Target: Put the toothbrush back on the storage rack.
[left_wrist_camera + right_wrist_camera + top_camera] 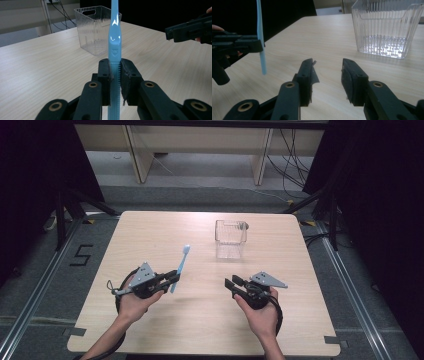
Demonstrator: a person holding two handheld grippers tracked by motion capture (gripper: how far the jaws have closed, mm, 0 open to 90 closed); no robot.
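- A pale wood-grain table (150, 245) with rounded corners is seen in the high view; its top is smooth, matt and laminate-like.
- A grey floor surrounds the table, with metal rails (40, 285) run along both sides and a "5" (81, 255) marked in black tape to the table's left.
- Beyond the table's far edge, light wooden furniture legs (139, 155) and loose black cables (292, 160) are seen; dark curtains are hung at both sides.
- A clear bin (231, 238) of ribbed plastic is stood upright on the table's far half, right of centre; it is square, open-topped, with a handle slot cut near the rim (88, 11).
- A light-blue toothbrush (180, 266) is held above the table's left half, apart from the bin, its head pointed towards the far edge.
- The toothbrush is glossy plastic, slim, with a ridged grip section on the handle (115, 87).
- The left gripper (172, 279) is clamped on the toothbrush handle; the black pads are pressed against both ridged sides.
- The right gripper (231, 285) is held over the table's right half, nearer than the bin; its jaws are parted to a middling gap with nothing between them.
- Both grippers are black plastic with brass-coloured pivots (290, 85) and grey three-cornered plates on top.
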